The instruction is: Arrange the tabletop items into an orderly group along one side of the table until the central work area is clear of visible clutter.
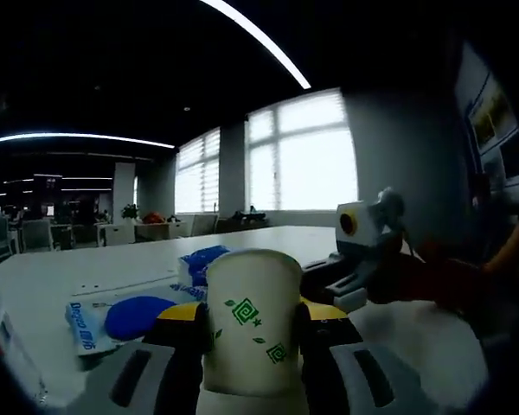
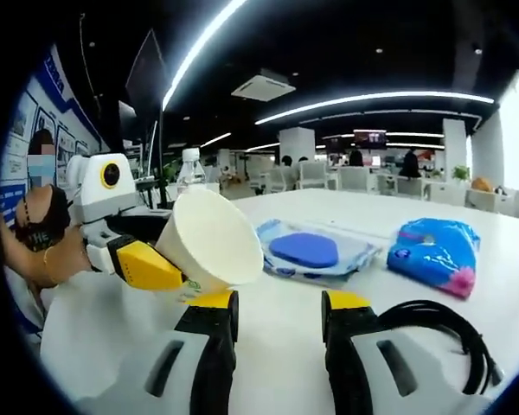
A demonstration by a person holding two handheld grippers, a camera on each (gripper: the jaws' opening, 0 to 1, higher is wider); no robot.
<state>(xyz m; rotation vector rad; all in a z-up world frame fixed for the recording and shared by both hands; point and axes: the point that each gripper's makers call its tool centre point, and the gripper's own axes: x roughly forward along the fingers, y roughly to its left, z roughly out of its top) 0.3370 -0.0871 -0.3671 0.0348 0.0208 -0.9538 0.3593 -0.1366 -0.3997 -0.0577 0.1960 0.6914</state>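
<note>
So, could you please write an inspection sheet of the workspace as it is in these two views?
Surface: white table, bare in front of the right gripper.
Job's things: paper cup with green marks, tilted; flat pack with blue oval; blue packet.
Clutter: clear bottle behind the cup.
Grippers: left gripper shut on the paper cup; right gripper open, holding nothing.
Cables: black cable lying beside the right gripper.
Surroundings: open office with chairs, bright windows, ceiling light strips; posters on a wall; a person's hand on the left gripper.
</note>
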